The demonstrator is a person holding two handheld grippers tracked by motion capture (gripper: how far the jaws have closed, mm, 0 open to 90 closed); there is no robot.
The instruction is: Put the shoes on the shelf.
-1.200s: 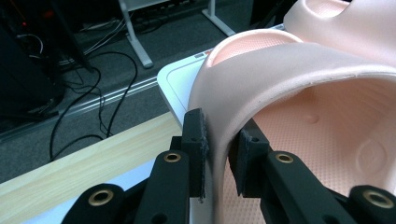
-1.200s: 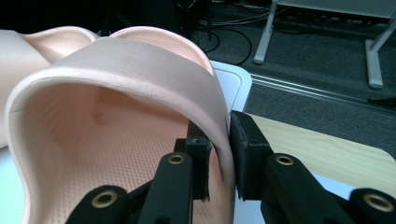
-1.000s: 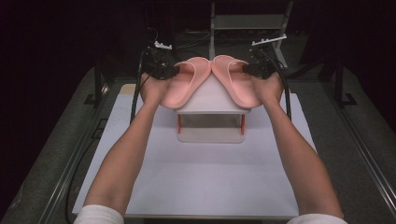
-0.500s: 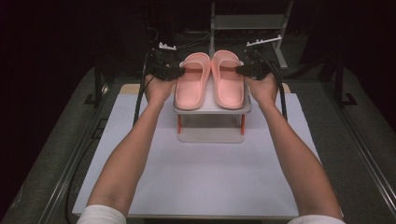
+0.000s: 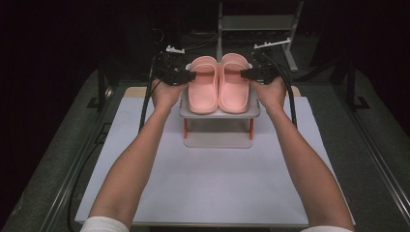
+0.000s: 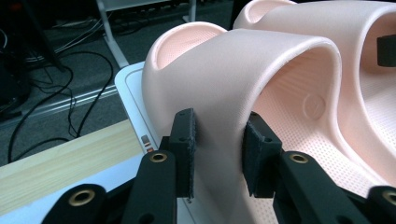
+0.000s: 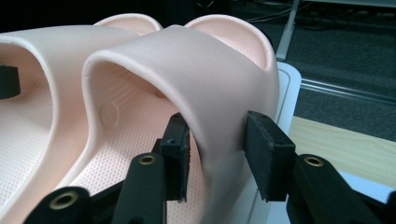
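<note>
A dark room surrounds the white worktop (image 5: pixel 212 193), where a small stand (image 5: pixel 218 112) carries two pink slippers side by side. The left gripper (image 5: pixel 189 76) meets the left slipper (image 5: pixel 203 87) at its outer strap edge, the right gripper (image 5: pixel 245 73) the right slipper (image 5: pixel 234 84). In the left gripper view, the jaws clamp the strap. In the right gripper view, the jaws straddle the strap, seemingly gripping it.
</note>
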